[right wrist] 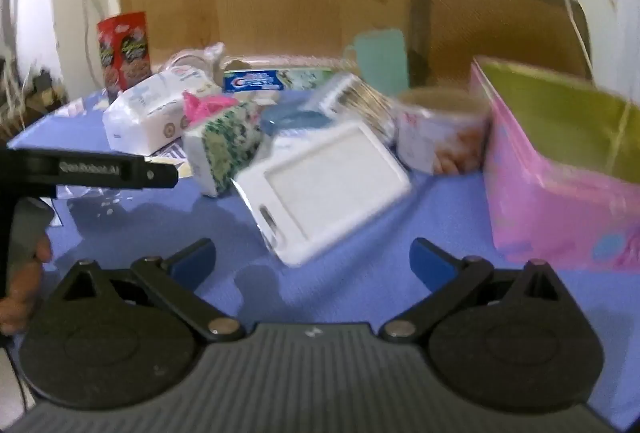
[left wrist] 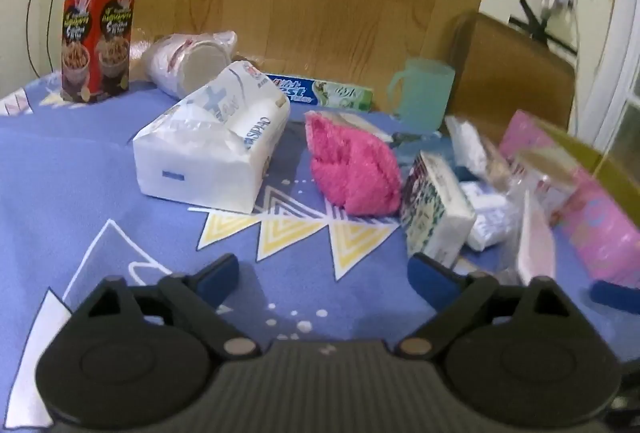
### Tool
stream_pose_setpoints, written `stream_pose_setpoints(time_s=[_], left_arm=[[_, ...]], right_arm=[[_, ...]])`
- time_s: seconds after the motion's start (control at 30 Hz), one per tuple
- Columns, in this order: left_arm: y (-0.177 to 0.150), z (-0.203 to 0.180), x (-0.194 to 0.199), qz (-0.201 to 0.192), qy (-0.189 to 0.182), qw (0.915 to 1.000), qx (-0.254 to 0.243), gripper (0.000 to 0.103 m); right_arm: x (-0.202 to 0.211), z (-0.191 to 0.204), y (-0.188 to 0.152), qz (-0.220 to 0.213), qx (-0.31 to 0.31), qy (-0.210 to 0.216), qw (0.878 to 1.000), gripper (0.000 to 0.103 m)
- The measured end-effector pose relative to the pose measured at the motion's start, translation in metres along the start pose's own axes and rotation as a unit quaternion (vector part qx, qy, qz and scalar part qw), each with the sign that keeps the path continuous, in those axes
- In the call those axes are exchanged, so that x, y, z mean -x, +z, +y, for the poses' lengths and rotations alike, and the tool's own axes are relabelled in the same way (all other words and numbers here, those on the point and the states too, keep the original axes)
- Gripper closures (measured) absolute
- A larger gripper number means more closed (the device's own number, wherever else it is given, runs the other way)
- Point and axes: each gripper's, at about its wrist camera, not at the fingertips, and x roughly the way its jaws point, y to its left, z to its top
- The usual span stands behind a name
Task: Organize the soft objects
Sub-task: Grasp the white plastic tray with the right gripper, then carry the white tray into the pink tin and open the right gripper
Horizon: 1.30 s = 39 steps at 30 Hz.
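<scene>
On the blue patterned cloth [left wrist: 100, 169] lie a large white tissue pack [left wrist: 212, 141], a fluffy pink cloth [left wrist: 352, 169] and a small green-printed tissue pack [left wrist: 434, 209]. My left gripper [left wrist: 322, 273] hovers open in front of them, nothing between its fingers. In the right wrist view the green-printed pack [right wrist: 224, 149] and the white tissue pack [right wrist: 148, 117] sit left of a white flat case [right wrist: 324, 185]. My right gripper [right wrist: 314, 259] stands wide open just short of that case, holding nothing. A pink box [right wrist: 560, 173] with an open top stands at the right.
A red snack box [left wrist: 98, 33], a sleeve of paper cups [left wrist: 188, 61], a toothpaste box [left wrist: 320, 93] and a green mug [left wrist: 424, 93] line the back. A printed round tub [right wrist: 444, 133] sits beside the pink box. The left tool's body [right wrist: 92, 169] and a hand [right wrist: 24, 273] show at left.
</scene>
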Motion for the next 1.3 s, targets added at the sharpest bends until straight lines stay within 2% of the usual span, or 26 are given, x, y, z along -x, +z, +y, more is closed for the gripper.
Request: stream_pose_setpoints(time_s=[0.1,0.17,0.2,0.23,0.27,0.33,0.43,0.53,0.63,0.67,0.73,0.77,0.87,0.93,1.0,1.03,1.13,1.2,1.27,1.3], left_arm=[[0.001,0.002,0.003,-0.007,-0.016,0.9998,0.009,0.018],[0.0,0.001,0.007,-0.013,-0.034,0.9993,0.009,0.021],[0.0,-0.002,0.009,-0.015,-0.043,0.9989,0.006,0.022],[0.002,-0.006,0.01,-0.014,-0.055,0.9984,-0.001,0.028],[0.001,-0.009,0.012,-0.013,-0.064,0.9978,-0.009,0.035],[0.003,-0.018,0.013,-0.004,-0.091,0.9955,-0.023,0.041],[0.008,-0.033,0.01,0.028,-0.154,0.9871,-0.033,0.051],[0.012,-0.054,0.006,0.054,-0.216,0.9739,-0.042,0.053],[0.013,-0.079,-0.003,0.077,-0.25,0.9635,-0.057,0.053],[0.013,-0.089,-0.008,0.091,-0.26,0.9596,-0.06,0.053],[0.01,-0.103,-0.018,0.118,-0.273,0.9526,-0.062,0.053],[0.008,-0.11,-0.022,0.126,-0.273,0.9515,-0.064,0.053],[0.004,-0.12,-0.021,0.122,-0.249,0.9578,-0.077,0.054],[0.003,-0.116,-0.013,0.122,-0.233,0.9618,-0.074,0.054],[0.005,-0.104,-0.001,0.114,-0.224,0.9659,-0.064,0.053],[0.006,-0.098,0.002,0.114,-0.219,0.9674,-0.057,0.053],[0.005,-0.088,-0.002,0.137,-0.218,0.9659,-0.028,0.053],[0.002,-0.089,-0.013,0.159,-0.214,0.9636,-0.021,0.054],[-0.004,-0.095,-0.027,0.169,-0.223,0.9599,-0.015,0.066],[-0.005,-0.097,-0.028,0.16,-0.22,0.9622,-0.018,0.068]], right_arm=[[-0.014,0.018,0.009,-0.002,0.067,-0.019,0.998,0.0],[-0.025,0.02,0.011,0.005,0.096,-0.034,0.995,0.01],[-0.03,0.02,0.013,0.014,0.099,-0.04,0.994,0.034],[-0.03,0.015,0.013,0.018,0.09,-0.037,0.995,0.045],[-0.025,0.008,0.012,0.013,0.078,-0.029,0.996,0.05],[-0.012,0.0,0.006,0.004,0.086,-0.038,0.996,0.075],[0.017,-0.005,-0.007,-0.015,0.119,-0.065,0.991,0.084],[0.044,-0.004,-0.024,-0.016,0.151,-0.081,0.985,0.084],[0.058,-0.004,-0.038,-0.004,0.163,-0.098,0.982,0.081],[0.06,-0.007,-0.038,0.002,0.156,-0.092,0.984,0.077],[0.064,-0.013,-0.04,0.002,0.134,-0.081,0.988,0.047],[0.064,-0.016,-0.041,0.001,0.125,-0.076,0.989,0.045],[0.059,-0.02,-0.039,0.008,0.094,-0.05,0.994,0.041],[0.056,-0.026,-0.035,0.013,0.068,-0.021,0.997,0.026],[0.054,-0.035,-0.031,0.011,0.043,0.003,0.999,0.018],[0.053,-0.038,-0.029,0.011,0.032,0.015,0.999,0.017],[0.044,-0.047,-0.021,0.014,0.003,0.051,0.999,0.013],[0.035,-0.047,-0.018,0.016,0.005,0.061,0.998,0.012],[0.023,-0.044,-0.019,0.025,0.012,0.056,0.998,0.017],[0.021,-0.042,-0.019,0.019,0.018,0.051,0.998,0.029]])
